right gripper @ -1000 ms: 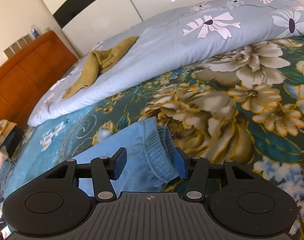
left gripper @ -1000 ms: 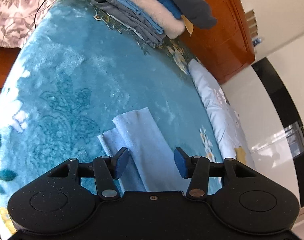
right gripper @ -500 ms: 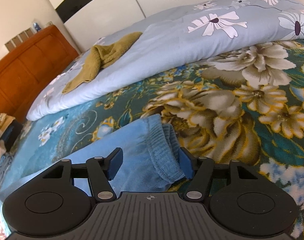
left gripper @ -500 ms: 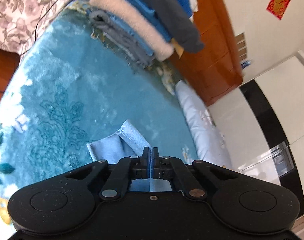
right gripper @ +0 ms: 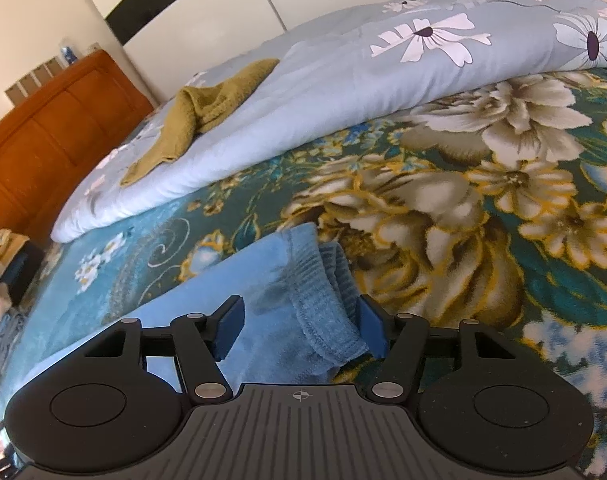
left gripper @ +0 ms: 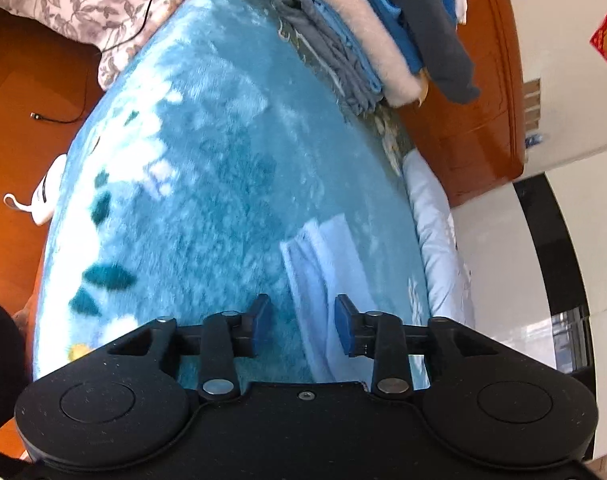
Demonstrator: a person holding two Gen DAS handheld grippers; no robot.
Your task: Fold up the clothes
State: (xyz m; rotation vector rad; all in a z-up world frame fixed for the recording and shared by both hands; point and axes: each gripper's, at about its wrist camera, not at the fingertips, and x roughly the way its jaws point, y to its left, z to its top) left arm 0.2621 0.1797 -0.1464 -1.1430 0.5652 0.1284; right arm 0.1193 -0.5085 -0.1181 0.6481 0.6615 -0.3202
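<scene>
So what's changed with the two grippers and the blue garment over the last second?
The left gripper pinched shut on the light blue garment, and its jaws have just been opening, letting it go. The right gripper stayed open around the ribbed waistband. The folded clothes stack is unchanged.

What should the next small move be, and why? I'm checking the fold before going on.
Probably close the right gripper on the ribbed hem of the light blue garment. Its jaws stand open on either side of that hem, not pinching it. The left gripper has just reopened, with the garment's other end lying flat on the blanket.
</scene>
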